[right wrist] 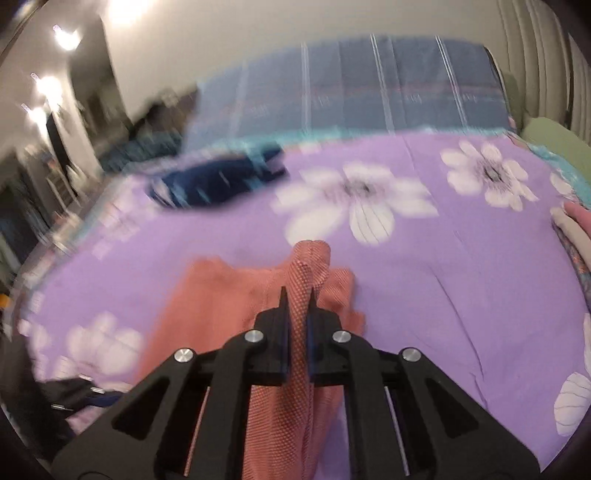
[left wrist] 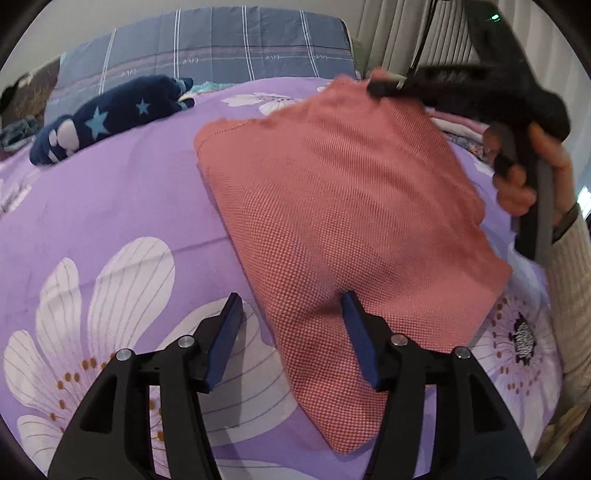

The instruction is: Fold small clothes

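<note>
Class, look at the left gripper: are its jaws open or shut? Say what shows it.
Open. The left gripper has its two blue fingers spread wide, with the pink garment lying between them, unclamped.

Home bedroom. Work surface is a bed under a purple bedsheet printed with large white flowers (left wrist: pixel 110 206). At 12 o'clock in the left wrist view, a grey-blue quilt with white stripes (left wrist: pixel 229 40) lies across the head of the bed. At 10 o'clock, a navy plush item with light-blue stars (left wrist: pixel 110 118) rests on the sheet. Pleated beige curtains (left wrist: pixel 391 33) hang at 1 o'clock. At 3 o'clock in the right wrist view, a stack of folded fabrics (right wrist: pixel 572 229) sits at the bed's edge. At 10 o'clock there, blurred ceiling lights (right wrist: pixel 66 37) and white walls.
</note>
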Tool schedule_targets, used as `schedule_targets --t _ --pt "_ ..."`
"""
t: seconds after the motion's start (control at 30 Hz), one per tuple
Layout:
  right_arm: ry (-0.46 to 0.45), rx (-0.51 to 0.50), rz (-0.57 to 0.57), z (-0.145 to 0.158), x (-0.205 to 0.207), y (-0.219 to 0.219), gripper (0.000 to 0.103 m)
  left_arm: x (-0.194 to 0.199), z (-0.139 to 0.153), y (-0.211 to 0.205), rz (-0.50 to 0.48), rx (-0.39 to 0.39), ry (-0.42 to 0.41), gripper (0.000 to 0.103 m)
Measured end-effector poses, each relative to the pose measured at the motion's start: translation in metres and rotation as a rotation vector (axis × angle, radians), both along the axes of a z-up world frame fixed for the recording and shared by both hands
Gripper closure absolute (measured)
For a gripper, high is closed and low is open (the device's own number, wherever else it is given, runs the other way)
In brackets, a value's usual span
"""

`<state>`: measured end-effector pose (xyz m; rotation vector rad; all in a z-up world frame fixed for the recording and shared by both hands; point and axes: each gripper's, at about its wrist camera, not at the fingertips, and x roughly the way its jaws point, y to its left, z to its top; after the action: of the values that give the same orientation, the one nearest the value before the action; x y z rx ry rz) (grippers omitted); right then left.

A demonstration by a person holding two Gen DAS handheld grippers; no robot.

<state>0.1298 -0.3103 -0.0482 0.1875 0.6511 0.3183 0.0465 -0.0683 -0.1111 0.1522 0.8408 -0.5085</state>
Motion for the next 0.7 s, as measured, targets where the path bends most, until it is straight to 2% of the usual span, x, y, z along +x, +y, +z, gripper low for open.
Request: schedule_targets --t 0.07,0.1,0.13,0.17,0.2,0.27,0.3,0.33,0.43,0.5,0.53,0.57,0.63,0.7 --pt "0.005 -0.004 -0.024 -0.006 0.005 -0.008 0.088 -0.001 0.000 -0.003 0.001 0.021 -0.016 0.044" --pt "0.034 -0.046 -0.050 -0.017 0.013 -0.011 0.085 -0.001 0.000 -0.004 0.003 0.027 -0.018 0.044" --pt "0.107 -0.090 -0.082 -0.037 0.025 -0.015 0.081 -0.001 0.000 -0.003 0.004 0.028 -0.019 0.043" --pt "0.159 -0.092 -0.108 -0.049 0.032 -0.020 0.078 0.000 0.000 -0.002 0.008 0.026 -0.019 0.041" --pt "0.177 -0.029 -0.123 -0.057 0.032 -0.030 0.078 0.000 0.000 -0.001 0.016 0.025 -0.020 0.039" --pt "0.148 0.062 -0.137 -0.050 0.024 -0.043 0.081 0.001 0.000 0.001 0.020 0.023 -0.020 0.038" --pt "0.120 0.074 -0.143 -0.043 0.018 -0.046 0.084 0.003 0.000 0.001 0.021 0.026 -0.019 0.038" --pt "0.083 0.059 -0.136 -0.031 0.009 -0.045 0.088 0.002 0.000 0.000 0.021 0.031 -0.021 0.038" --pt "0.071 0.021 -0.049 -0.017 -0.005 -0.033 0.088 0.002 -0.001 0.000 0.020 0.036 -0.022 0.038" --pt "0.080 -0.002 0.000 -0.017 -0.009 -0.025 0.079 0.002 -0.001 0.000 0.021 0.037 -0.022 0.038" --pt "0.085 -0.027 0.003 -0.020 -0.010 -0.020 0.065 0.002 -0.001 -0.001 0.022 0.040 -0.025 0.037" --pt "0.090 -0.056 -0.011 -0.025 -0.009 -0.016 0.060 0.001 -0.001 -0.001 0.023 0.044 -0.028 0.037" --pt "0.111 -0.068 -0.029 -0.035 -0.004 -0.011 0.060 0.001 -0.001 -0.002 0.025 0.051 -0.035 0.037" --pt "0.132 -0.027 -0.033 -0.042 0.001 -0.012 0.063 0.000 -0.001 -0.003 0.025 0.050 -0.034 0.037"
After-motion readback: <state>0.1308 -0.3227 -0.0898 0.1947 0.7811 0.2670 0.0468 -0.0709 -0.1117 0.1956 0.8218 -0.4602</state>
